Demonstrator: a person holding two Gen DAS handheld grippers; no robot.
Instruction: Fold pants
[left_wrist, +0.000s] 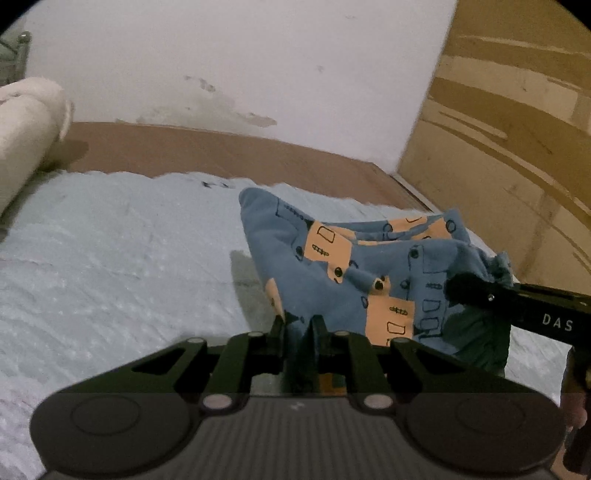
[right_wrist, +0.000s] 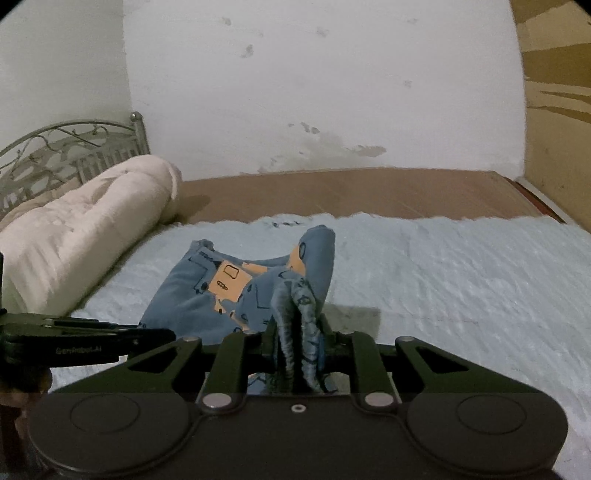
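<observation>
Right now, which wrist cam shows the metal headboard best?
Right wrist view. The headboard shows there with its curved scrollwork top rail, bars and corner post, behind the rolled cream quilt. The left wrist view catches only a blurred sliver of it at the top left edge.

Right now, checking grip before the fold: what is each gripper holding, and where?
Both grip the blue cotton pants with orange patches: left gripper a plain edge, right gripper the ribbed band.
</observation>
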